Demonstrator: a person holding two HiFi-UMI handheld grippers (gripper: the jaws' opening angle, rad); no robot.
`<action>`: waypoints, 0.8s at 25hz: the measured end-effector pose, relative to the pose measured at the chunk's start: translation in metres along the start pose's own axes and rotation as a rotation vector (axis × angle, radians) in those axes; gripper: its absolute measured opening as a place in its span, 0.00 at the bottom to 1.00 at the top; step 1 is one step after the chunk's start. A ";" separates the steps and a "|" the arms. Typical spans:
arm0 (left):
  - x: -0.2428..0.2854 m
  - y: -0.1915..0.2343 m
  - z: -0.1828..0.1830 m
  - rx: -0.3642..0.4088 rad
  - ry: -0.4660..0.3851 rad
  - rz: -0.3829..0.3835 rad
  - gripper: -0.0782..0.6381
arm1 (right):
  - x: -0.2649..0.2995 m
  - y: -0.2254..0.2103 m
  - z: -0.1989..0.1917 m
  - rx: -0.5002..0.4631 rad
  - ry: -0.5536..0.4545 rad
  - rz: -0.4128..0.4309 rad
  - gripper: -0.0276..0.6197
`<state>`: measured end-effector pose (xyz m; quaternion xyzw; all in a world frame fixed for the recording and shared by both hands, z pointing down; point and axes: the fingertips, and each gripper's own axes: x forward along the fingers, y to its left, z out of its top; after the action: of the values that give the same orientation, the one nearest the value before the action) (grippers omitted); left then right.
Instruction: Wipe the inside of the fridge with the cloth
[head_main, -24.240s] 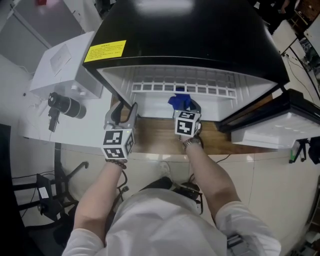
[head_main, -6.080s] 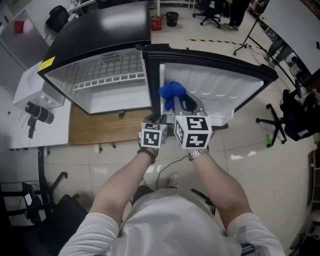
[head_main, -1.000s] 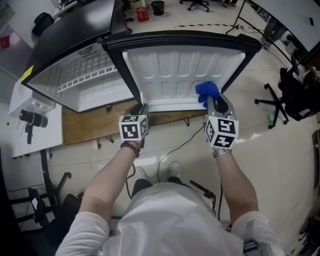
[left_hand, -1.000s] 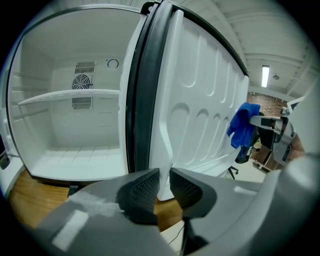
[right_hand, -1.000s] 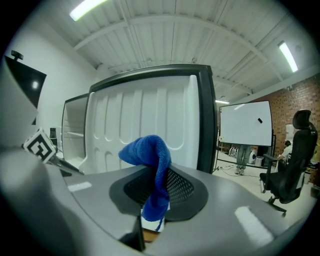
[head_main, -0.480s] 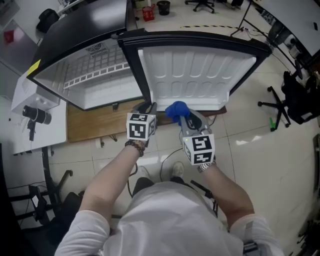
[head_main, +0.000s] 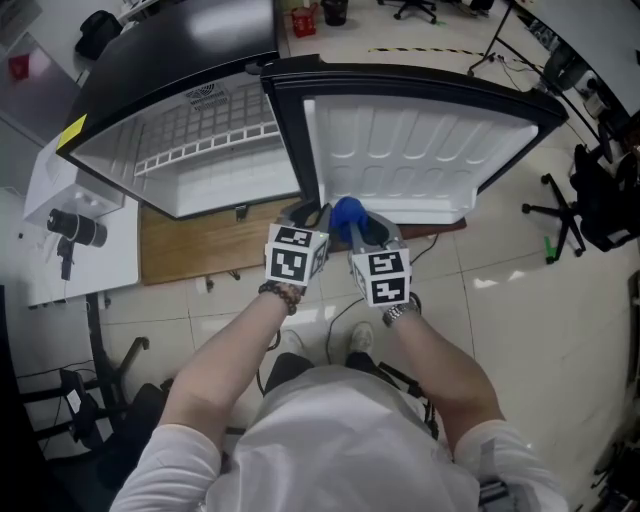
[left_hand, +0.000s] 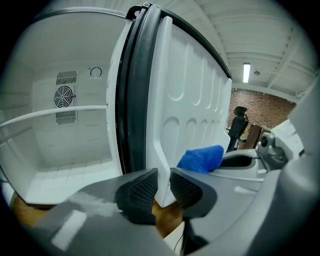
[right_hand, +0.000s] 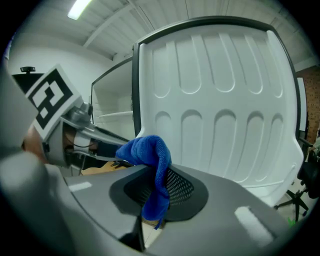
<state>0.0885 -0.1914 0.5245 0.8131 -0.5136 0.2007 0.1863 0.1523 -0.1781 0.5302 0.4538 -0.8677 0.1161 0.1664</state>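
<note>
The fridge stands on a wooden board with its door swung fully open, exposing the white ribbed inner panel. The left gripper is positioned at the lower edge of the door, near the hinge-side corner. Its jaws are clamped on that edge, and the white panel fills the narrow gap between the pads. The right gripper is clenched on the blue cloth. The cloth is pinched between the pads, bunches above them and hangs down in a fold. In the head view the two grippers sit just beside each other. The cloth is at the bottom edge of the door panel, outside the fridge compartment. The compartment contains a white wire shelf and a round fan grille on its back wall.
</note>
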 end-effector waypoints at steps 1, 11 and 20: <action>0.000 0.000 0.000 0.001 0.000 -0.002 0.21 | 0.006 0.000 0.001 0.001 0.001 -0.002 0.12; -0.002 -0.001 0.004 -0.006 -0.007 -0.001 0.21 | 0.030 -0.002 0.010 0.031 0.014 -0.017 0.12; -0.002 0.001 0.002 -0.028 -0.019 0.023 0.21 | 0.017 -0.029 0.006 0.092 0.076 -0.096 0.12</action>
<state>0.0868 -0.1909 0.5221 0.8063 -0.5275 0.1881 0.1905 0.1663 -0.2098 0.5329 0.4976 -0.8316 0.1650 0.1833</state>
